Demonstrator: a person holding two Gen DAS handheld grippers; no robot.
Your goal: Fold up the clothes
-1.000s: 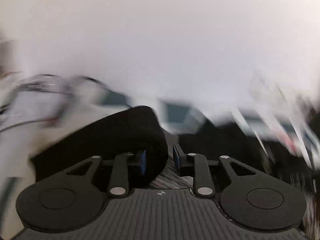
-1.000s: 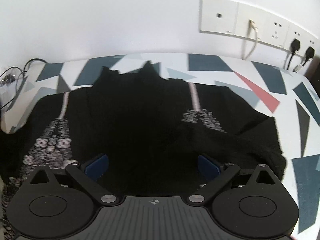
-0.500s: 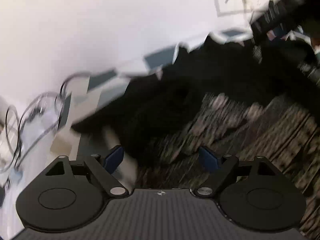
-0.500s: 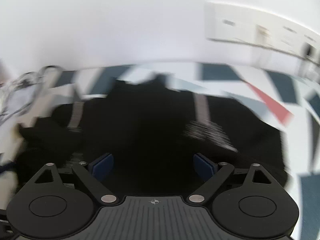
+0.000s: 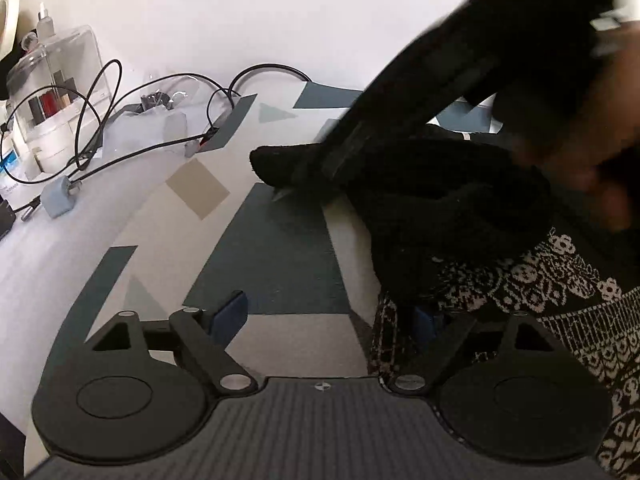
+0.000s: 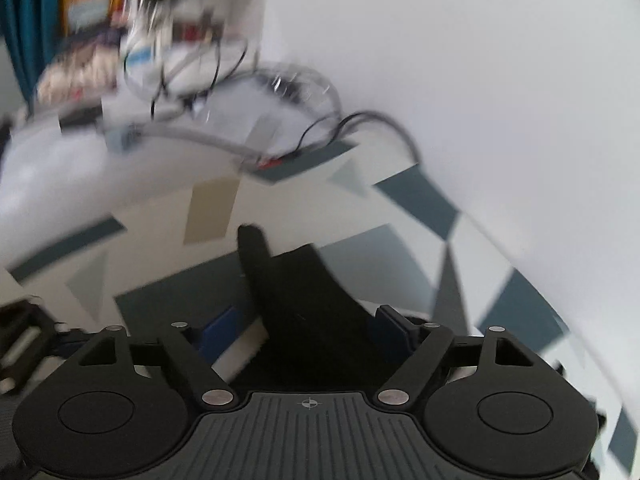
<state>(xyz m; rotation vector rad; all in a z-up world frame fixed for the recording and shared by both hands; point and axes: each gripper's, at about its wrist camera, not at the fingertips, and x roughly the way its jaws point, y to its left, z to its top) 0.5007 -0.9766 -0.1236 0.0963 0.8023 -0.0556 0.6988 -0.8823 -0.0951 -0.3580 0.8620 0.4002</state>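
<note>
Left gripper [image 5: 328, 316] spread wide, empty; black knit sweater with white floral pattern [image 5: 460, 208] overlaps its right finger. Right gripper [image 6: 304, 332] wide open, sweater's black sleeve [image 6: 304, 304] lying loose between fingers.

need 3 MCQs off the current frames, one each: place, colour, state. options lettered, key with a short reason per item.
1. Place: where does the loose black cable lie relative to the dark garment in the left wrist view?
A. To its left, on the patterned tabletop
B. On top of it
C. Under the left gripper

2. Colour: what colours is the patterned band of the garment?
A. Red and yellow
B. Black and white
C. Plain green

3. State: how do the right gripper jaws stand?
A. Shut on the cable
B. Open, with a black fold of garment lying between them
C. Out of view

Key:
1 A: the cable loops over the table's left side, clear of the fabric.
2 B: white floral motifs on black knit.
3 B: both blue pads sit wide apart, with gaps on either side of the fabric.
</note>
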